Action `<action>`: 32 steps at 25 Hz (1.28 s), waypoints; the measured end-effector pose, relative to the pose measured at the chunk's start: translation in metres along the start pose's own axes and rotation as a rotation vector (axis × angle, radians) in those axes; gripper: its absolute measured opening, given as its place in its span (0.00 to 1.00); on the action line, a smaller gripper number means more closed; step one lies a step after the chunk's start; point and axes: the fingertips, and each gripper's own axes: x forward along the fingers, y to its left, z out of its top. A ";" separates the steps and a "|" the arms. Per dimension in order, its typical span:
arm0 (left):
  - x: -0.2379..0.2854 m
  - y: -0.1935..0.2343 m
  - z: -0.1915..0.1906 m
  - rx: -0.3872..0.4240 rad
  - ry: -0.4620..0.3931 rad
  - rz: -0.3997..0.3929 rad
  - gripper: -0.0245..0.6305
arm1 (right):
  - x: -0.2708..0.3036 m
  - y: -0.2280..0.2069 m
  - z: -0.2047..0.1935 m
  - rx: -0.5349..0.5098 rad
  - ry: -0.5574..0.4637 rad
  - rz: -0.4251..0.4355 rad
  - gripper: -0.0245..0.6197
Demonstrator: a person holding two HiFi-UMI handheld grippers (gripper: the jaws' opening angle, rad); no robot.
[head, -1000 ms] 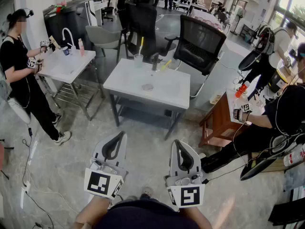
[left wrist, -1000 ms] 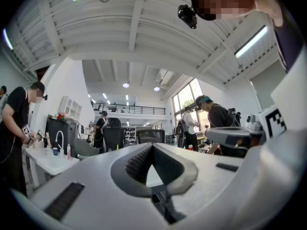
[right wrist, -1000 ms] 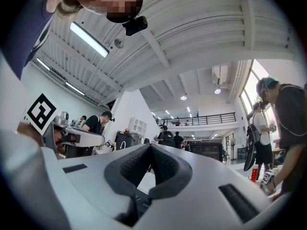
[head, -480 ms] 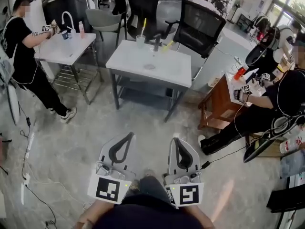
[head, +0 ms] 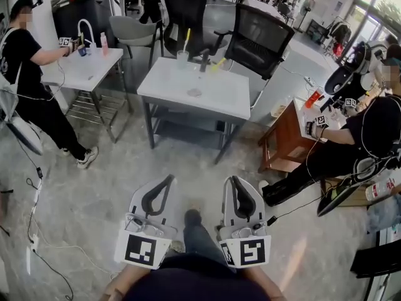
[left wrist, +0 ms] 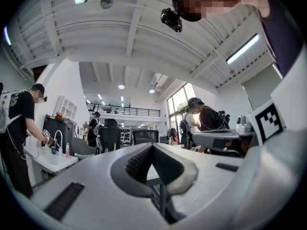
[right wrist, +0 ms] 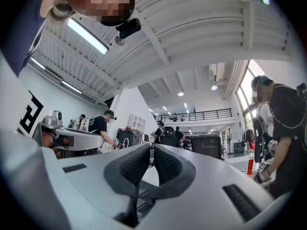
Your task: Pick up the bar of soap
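Greyish bar of soap (head: 195, 93) lies on the far tabletop (head: 235, 108), well beyond our left claw (head: 170, 178) and right claw (head: 232, 179), both closed and empty. We cannot tell its long axis.

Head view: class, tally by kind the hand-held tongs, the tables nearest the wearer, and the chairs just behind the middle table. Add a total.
Tongs: 2 (left tongs, right tongs)
White tables: 2 (middle white table, left white table)
Brown tables: 1 (brown table)
Chairs: 3 (black mesh chair, black high-backed chair, grey chair)
Total: 8
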 end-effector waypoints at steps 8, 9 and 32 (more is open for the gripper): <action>0.061 0.033 -0.004 -0.007 0.001 0.024 0.04 | 0.064 -0.025 -0.014 0.025 -0.018 0.021 0.17; 0.071 0.037 -0.002 -0.003 -0.006 0.025 0.04 | 0.075 -0.031 -0.016 0.028 -0.020 0.024 0.18; 0.308 0.098 -0.010 0.036 -0.073 0.128 0.04 | 0.280 -0.175 -0.081 0.047 -0.037 0.130 0.18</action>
